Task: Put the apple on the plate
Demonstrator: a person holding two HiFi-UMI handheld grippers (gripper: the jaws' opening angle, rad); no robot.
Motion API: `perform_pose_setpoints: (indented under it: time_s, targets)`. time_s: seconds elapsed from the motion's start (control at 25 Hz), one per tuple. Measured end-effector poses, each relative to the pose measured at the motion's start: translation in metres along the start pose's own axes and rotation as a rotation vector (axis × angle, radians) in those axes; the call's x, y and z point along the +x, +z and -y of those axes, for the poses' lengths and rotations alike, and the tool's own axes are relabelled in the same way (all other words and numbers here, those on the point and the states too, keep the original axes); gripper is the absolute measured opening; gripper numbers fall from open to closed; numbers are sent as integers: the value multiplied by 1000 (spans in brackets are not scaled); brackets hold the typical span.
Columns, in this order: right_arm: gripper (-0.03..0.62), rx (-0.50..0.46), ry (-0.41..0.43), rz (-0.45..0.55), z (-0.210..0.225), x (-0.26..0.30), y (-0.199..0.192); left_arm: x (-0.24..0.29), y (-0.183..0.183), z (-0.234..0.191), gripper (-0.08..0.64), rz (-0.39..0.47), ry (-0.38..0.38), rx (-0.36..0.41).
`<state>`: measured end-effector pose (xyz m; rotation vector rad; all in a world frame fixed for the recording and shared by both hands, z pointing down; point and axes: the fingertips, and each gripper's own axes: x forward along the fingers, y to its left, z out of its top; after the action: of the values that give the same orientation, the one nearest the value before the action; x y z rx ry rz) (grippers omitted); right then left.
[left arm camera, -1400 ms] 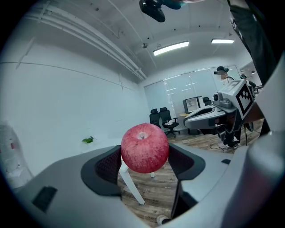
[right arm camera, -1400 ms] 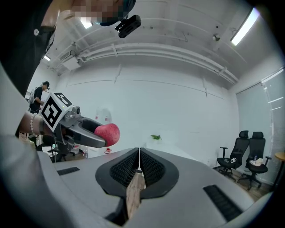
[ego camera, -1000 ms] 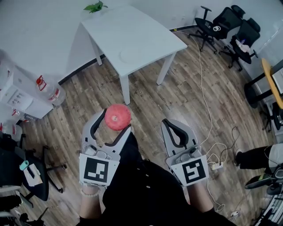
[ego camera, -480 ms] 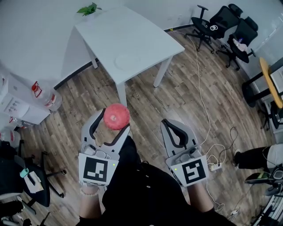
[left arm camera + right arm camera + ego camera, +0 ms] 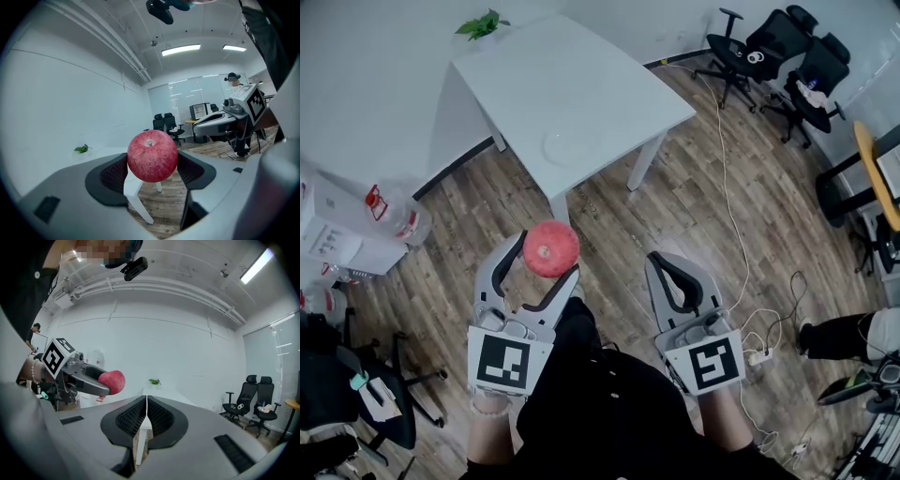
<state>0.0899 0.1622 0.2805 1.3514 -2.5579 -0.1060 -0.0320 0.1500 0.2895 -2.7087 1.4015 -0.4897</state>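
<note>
The left gripper (image 5: 543, 260) is clamped on the apple (image 5: 550, 248), out over the floor. The white table (image 5: 614, 80) has slid nearer this past second, so they're closing in on it. The plate (image 5: 572, 146) waits near its near edge. The right gripper (image 5: 673, 268) is pressed closed and empty.

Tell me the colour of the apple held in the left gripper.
The apple is red with fine pale speckles, clearest in the left gripper view.
</note>
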Motion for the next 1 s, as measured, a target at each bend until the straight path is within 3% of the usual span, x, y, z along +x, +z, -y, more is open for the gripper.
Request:
perform_pose_setpoints:
  time_s: [1.0]
  targets:
    - [43, -35, -39, 1, 47, 138, 40, 99, 18, -127, 341, 39, -28, 23]
